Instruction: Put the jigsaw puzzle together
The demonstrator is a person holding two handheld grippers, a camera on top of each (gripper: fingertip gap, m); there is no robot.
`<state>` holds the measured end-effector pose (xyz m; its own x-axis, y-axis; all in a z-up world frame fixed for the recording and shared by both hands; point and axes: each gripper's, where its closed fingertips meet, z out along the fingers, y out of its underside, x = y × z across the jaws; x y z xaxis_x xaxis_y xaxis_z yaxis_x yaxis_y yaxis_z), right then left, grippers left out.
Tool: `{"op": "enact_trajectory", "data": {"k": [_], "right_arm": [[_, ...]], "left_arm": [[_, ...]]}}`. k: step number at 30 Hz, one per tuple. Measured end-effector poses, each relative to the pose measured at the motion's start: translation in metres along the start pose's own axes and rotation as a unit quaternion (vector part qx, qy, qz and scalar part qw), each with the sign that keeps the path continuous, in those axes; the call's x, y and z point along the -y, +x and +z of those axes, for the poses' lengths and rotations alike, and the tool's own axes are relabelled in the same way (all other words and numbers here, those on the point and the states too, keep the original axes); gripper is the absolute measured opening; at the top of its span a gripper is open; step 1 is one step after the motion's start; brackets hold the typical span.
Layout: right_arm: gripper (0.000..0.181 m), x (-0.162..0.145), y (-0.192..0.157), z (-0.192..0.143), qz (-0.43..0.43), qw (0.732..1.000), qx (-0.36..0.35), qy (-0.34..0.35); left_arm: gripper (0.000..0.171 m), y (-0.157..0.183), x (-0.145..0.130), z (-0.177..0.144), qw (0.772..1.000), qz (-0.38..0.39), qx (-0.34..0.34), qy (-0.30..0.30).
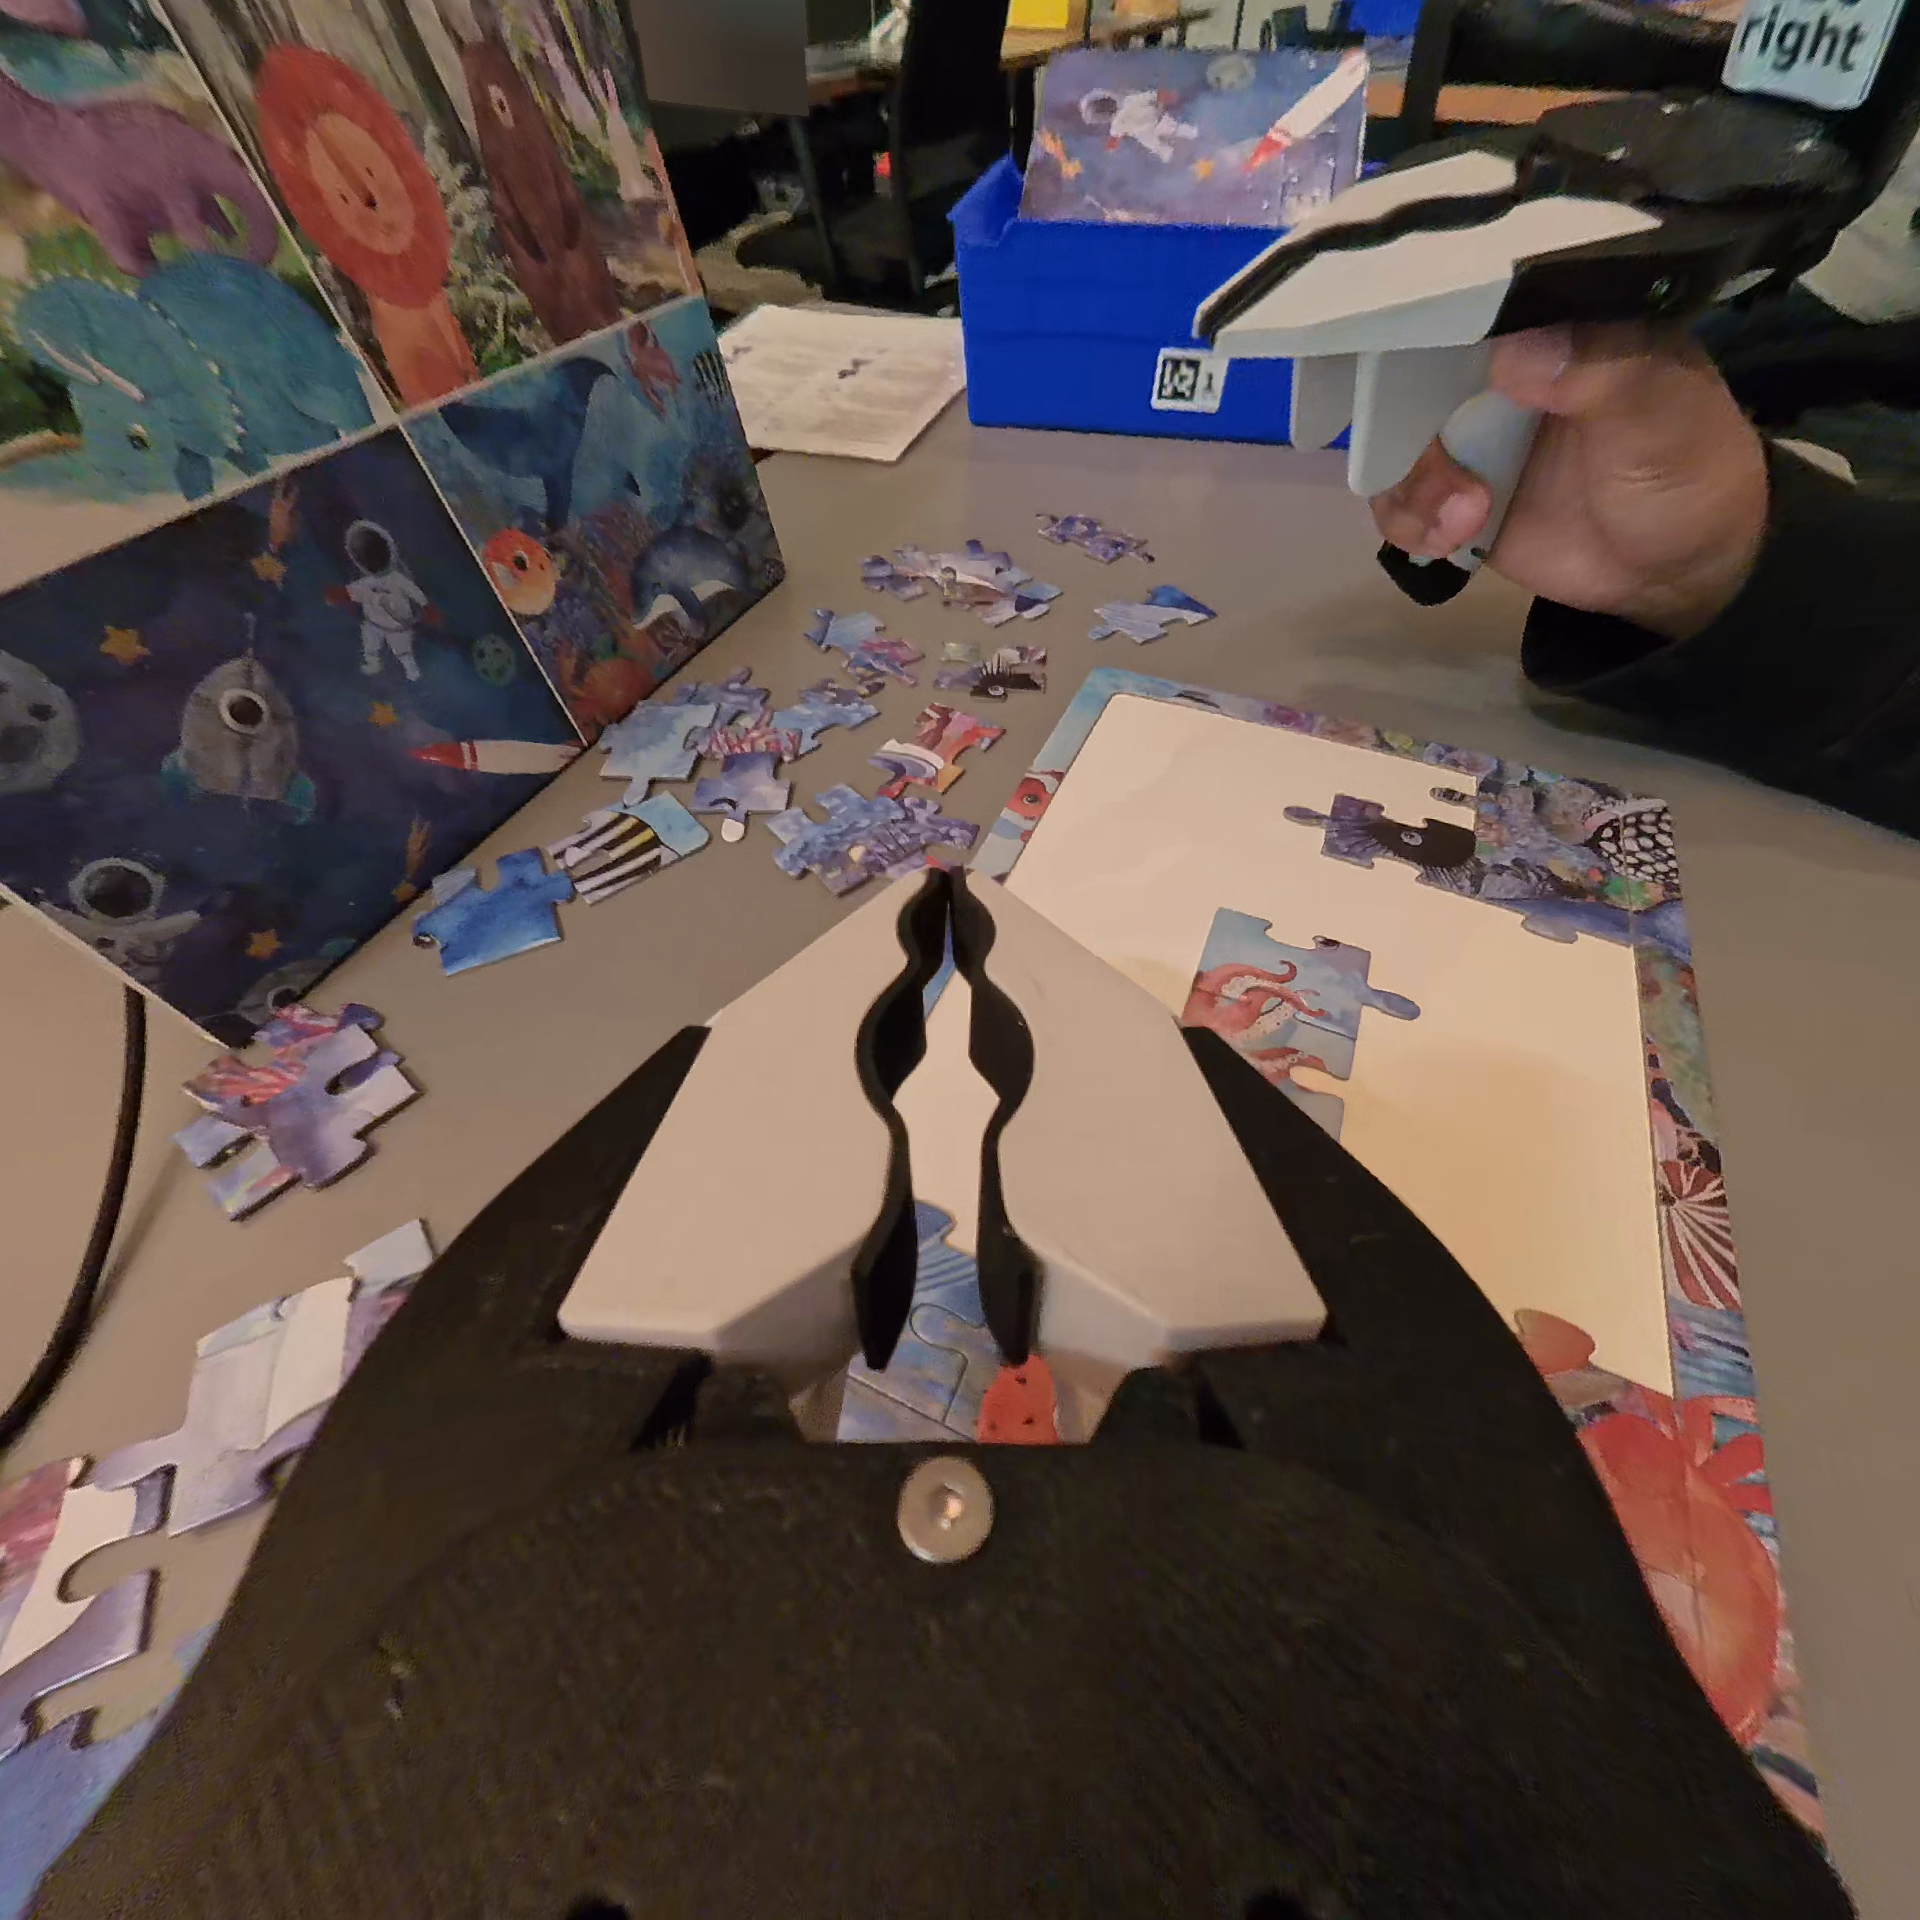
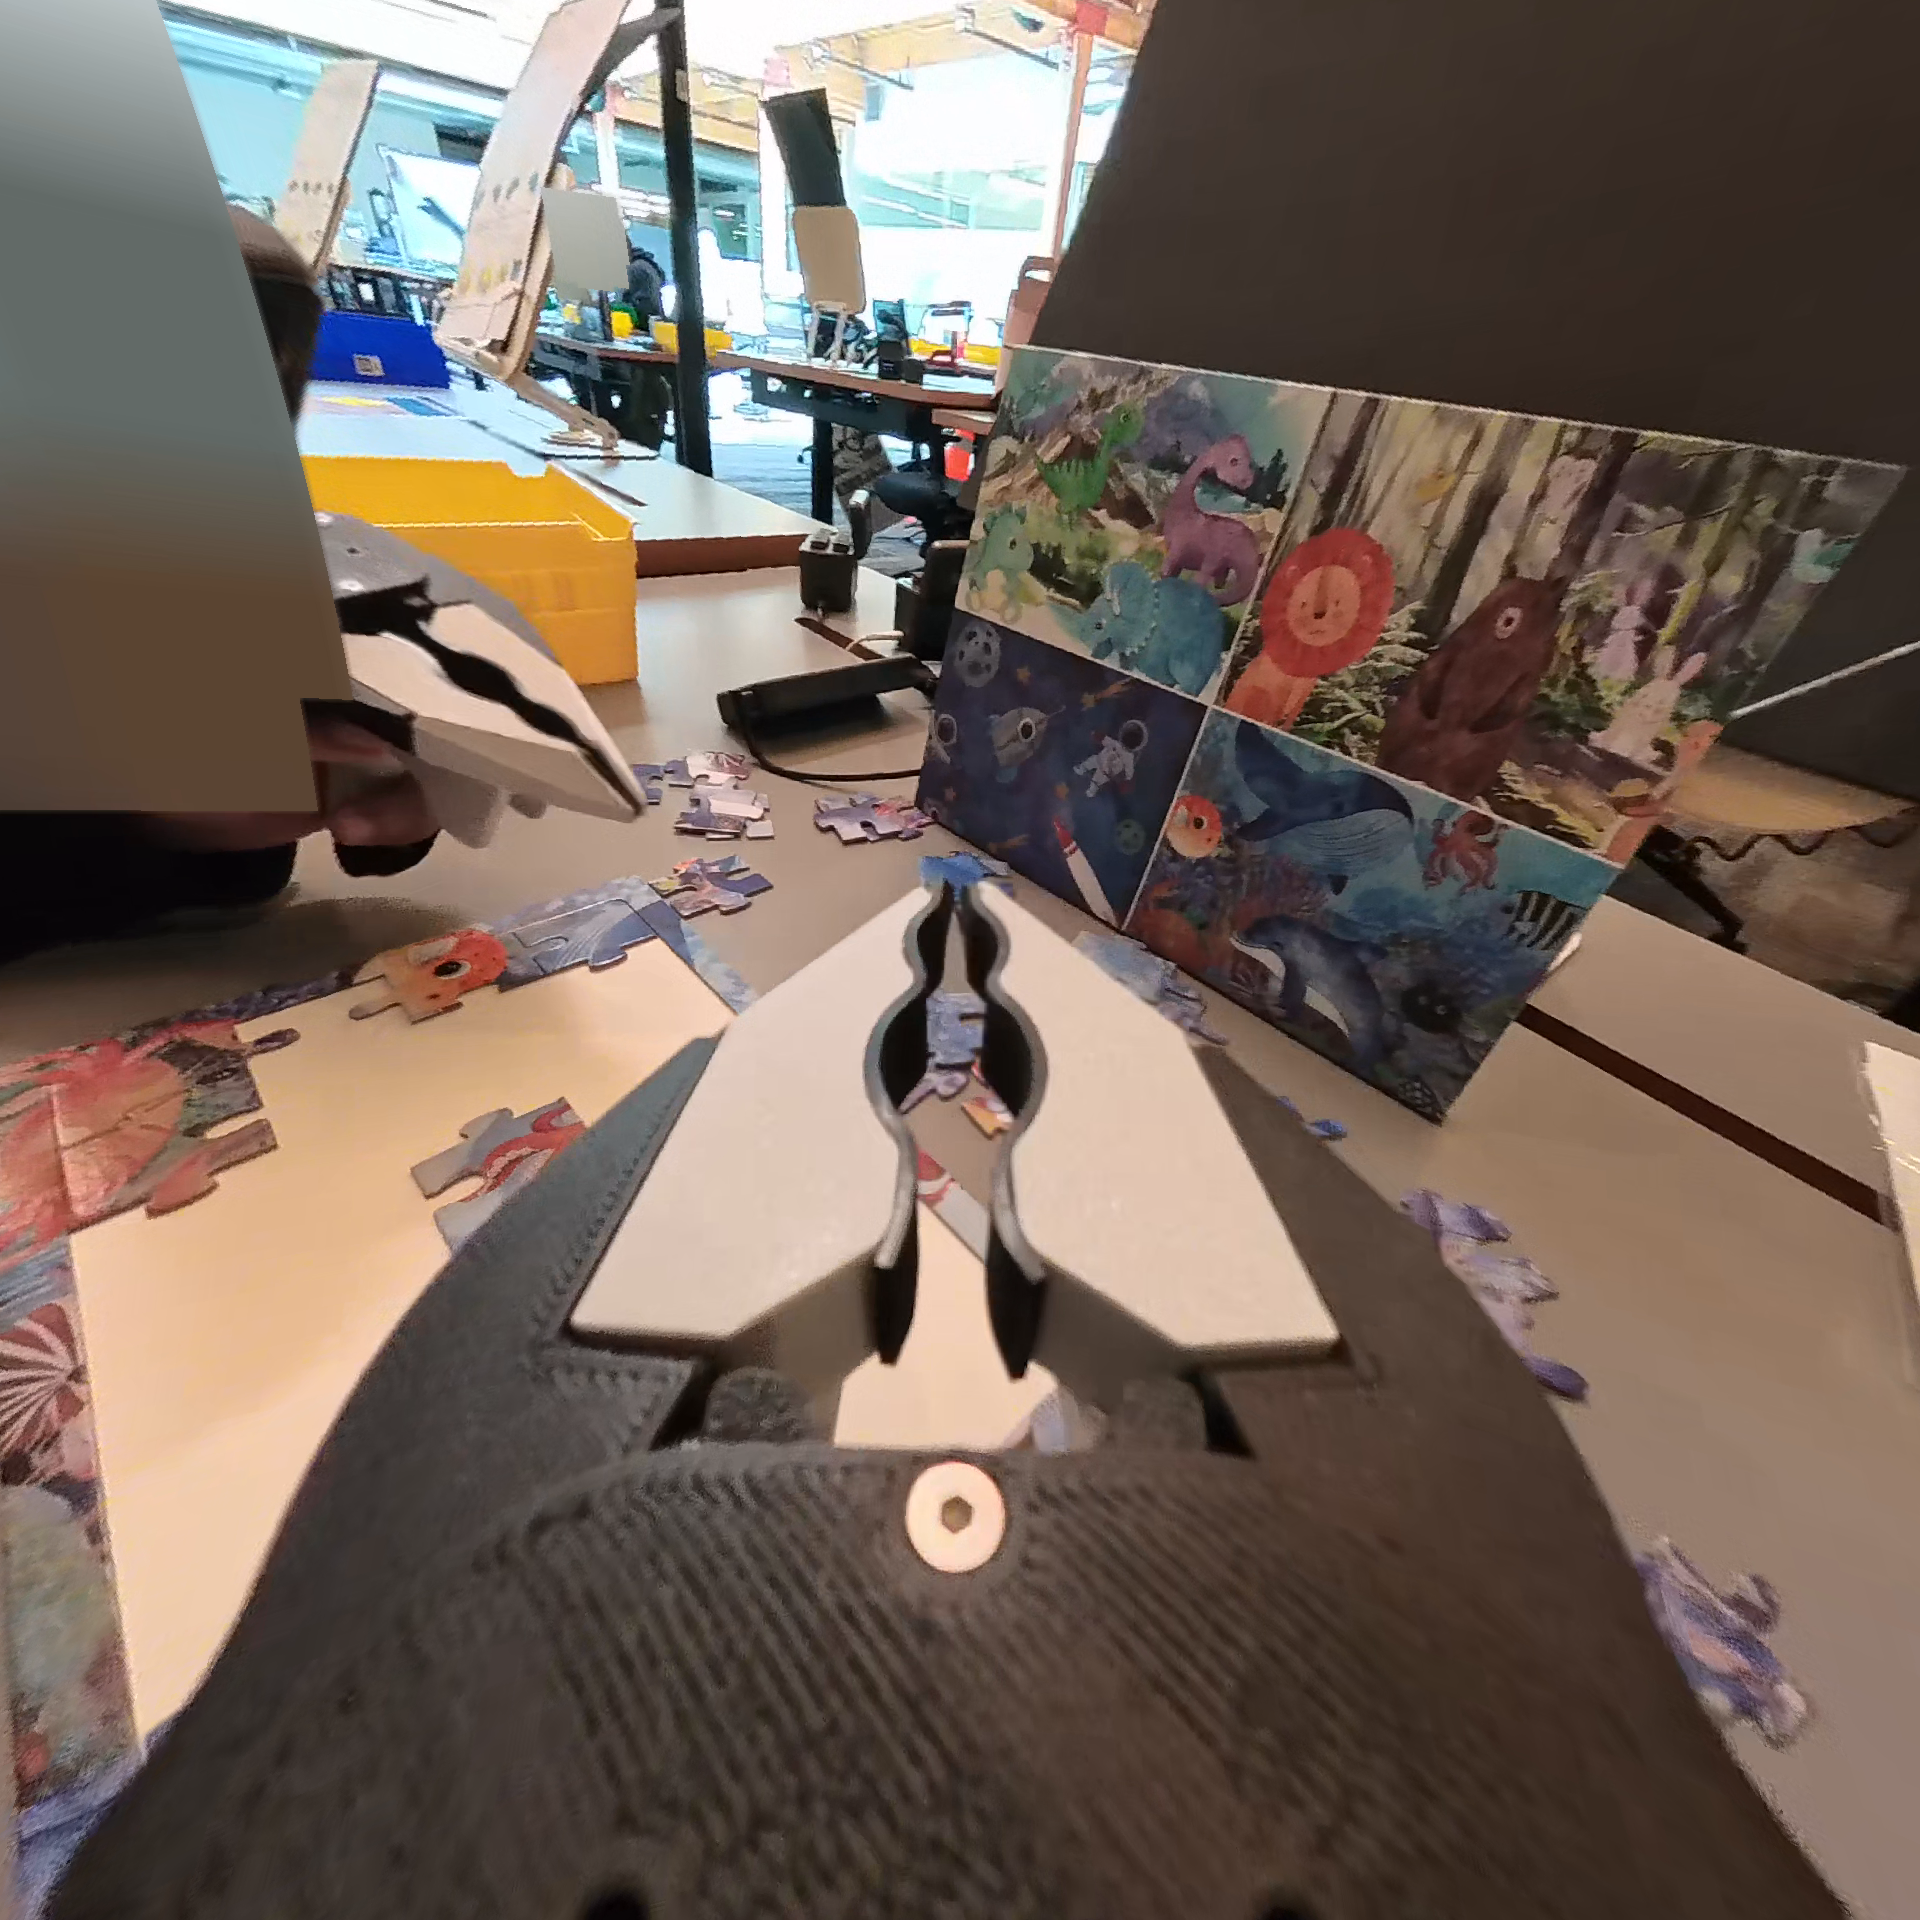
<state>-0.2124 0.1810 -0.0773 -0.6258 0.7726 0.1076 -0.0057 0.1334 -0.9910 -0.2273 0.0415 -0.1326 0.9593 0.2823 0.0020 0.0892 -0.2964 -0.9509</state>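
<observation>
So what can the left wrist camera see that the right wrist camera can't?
Only the left wrist view shows the blue bin holding a space picture, and the sheet of paper. Only the right wrist view shows the yellow bin and desks behind. Both show the picture box, the puzzle tray, and loose pieces.

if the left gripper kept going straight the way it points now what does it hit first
Most likely the blue-purple loose piece lying on the table just past the tips of the left gripper, which is shut and empty. Beyond it lie more scattered pieces. Depth is hard to judge, so it might pass just above them.
</observation>
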Motion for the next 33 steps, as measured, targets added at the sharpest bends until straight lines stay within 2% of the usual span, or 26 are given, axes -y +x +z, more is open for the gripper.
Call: {"op": "enact_trajectory", "data": {"k": [9, 14, 23, 27, 30, 33], "right_arm": [[0.000, -0.018, -0.027, 0.014, -0.053, 0.997, 0.037, -0.040], [0.000, -0.027, -0.026, 0.018, -0.035, 0.997, 0.043, -0.050], [0.000, -0.001, 0.015, -0.008, 0.033, 0.999, -0.004, 0.019], [0.000, 0.003, 0.023, -0.014, 0.075, 0.996, 0.004, 0.039], [0.000, -0.009, 0.017, -0.007, 0.060, 0.998, 0.014, 0.003], [0.000, -0.014, 0.007, -0.001, 0.026, 0.999, 0.016, -0.018]], "left_arm": [[0.000, 0.003, -0.012, 0.007, 0.999, 0.020, 0.002, -0.027], [0.000, 0.003, -0.014, 0.008, 0.999, 0.038, 0.006, -0.038], [0.000, -0.004, -0.005, 0.001, 0.999, 0.037, 0.026, -0.019], [0.000, -0.005, -0.005, 0.001, 0.999, 0.038, 0.031, -0.019], [0.000, -0.011, -0.005, -0.001, 0.998, 0.046, 0.048, -0.022], [0.000, -0.034, 0.000, -0.016, 0.990, 0.078, 0.112, -0.034]]}}
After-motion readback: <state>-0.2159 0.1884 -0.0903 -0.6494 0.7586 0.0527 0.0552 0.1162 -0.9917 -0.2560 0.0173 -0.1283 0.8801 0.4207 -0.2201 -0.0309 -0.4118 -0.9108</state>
